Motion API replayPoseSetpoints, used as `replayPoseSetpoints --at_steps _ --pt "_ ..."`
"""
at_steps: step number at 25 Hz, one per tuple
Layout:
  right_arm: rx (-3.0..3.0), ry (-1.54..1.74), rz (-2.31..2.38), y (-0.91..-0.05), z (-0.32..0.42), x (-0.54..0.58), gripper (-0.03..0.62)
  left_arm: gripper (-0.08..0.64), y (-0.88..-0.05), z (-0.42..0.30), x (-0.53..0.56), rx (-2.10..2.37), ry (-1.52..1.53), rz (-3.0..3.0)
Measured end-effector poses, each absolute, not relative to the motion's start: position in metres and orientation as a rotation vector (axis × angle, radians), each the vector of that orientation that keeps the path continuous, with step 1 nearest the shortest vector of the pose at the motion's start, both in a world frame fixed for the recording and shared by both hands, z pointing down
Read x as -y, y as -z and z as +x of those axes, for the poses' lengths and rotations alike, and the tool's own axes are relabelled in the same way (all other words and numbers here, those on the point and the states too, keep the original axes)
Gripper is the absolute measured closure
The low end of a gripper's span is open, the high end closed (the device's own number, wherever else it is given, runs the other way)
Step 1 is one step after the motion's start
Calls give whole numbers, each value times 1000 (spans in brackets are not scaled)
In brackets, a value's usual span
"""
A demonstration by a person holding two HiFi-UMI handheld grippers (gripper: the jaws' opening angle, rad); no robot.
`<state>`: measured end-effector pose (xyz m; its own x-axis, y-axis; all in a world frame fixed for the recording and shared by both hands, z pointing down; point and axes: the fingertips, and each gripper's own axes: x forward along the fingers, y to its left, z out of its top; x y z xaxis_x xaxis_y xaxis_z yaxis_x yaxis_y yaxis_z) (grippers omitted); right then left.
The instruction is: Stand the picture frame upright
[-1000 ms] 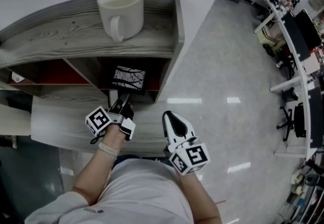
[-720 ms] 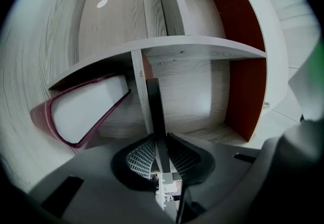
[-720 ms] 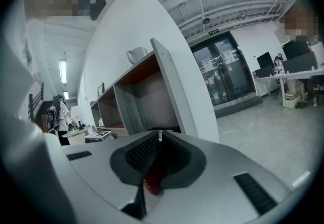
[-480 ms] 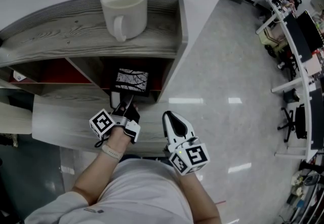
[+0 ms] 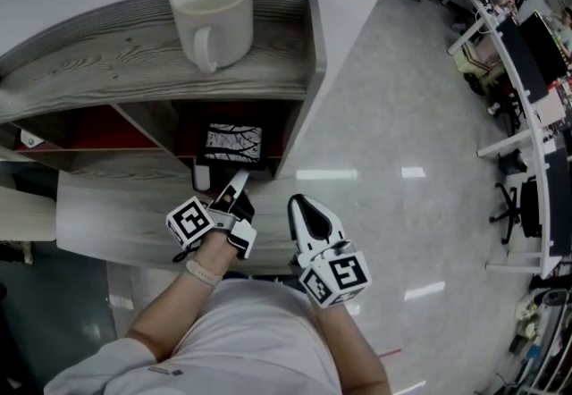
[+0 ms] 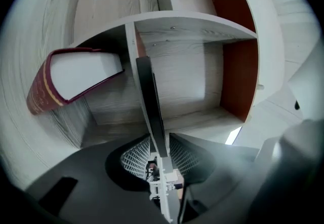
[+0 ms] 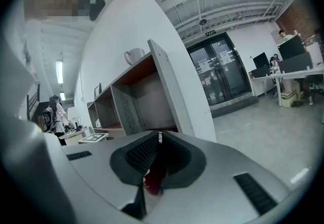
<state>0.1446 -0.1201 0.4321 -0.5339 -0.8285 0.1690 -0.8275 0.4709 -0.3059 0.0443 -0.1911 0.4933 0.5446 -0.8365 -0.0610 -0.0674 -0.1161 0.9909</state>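
Observation:
The picture frame (image 5: 232, 143), black with a pale branch print, sits in the right-hand lower compartment of the grey wooden shelf (image 5: 107, 54), its face tilted up toward me. My left gripper (image 5: 238, 183) reaches in at the frame's near edge. In the left gripper view the frame (image 6: 148, 91) shows edge-on as a thin dark slab running between the jaws of the left gripper (image 6: 159, 137). The jaws have just been opening a little, and the pad tips still lie against both faces. My right gripper (image 5: 299, 203) hovers right of it, shut and empty, the same as in its own view (image 7: 158, 134).
A white mug (image 5: 213, 13) stands on the shelf top. A red-covered book (image 6: 71, 78) leans in the compartment left of the frame. A small white object (image 5: 201, 179) lies at the shelf's front. Right of the shelf is polished floor (image 5: 384, 161), with desks (image 5: 523, 54) far right.
The left gripper has shifted right and back toward me. The frame has swung slightly right with it. The right gripper has stayed put.

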Motion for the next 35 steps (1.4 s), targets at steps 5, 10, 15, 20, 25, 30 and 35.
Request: replayPoseSetpoints --at_steps 5,10,15,20,25,30,35 --pt "-2676 572 -1521 -435 142 119 561 439 -523 21 170 1029 379 1780" --pt "-2664 588 -1518 -437 133 117 561 439 -511 20 162 1086 197 2054" --pt "-2650 584 -1517 -434 121 115 561 439 -503 11 160 1190 -52 2288" --pt "-2623 581 -1546 -434 114 110 561 436 -495 5 160 1300 -368 2527" --pt "-2566 587 -1602 -435 116 104 561 434 -487 0 169 1400 -697 2767" --pt "-2502 589 -1665 -435 122 96 561 426 -491 -1 176 1459 -1075 2965" --pt "-2462 591 -1707 -436 126 91 561 406 -504 1 183 1458 -1387 3079"
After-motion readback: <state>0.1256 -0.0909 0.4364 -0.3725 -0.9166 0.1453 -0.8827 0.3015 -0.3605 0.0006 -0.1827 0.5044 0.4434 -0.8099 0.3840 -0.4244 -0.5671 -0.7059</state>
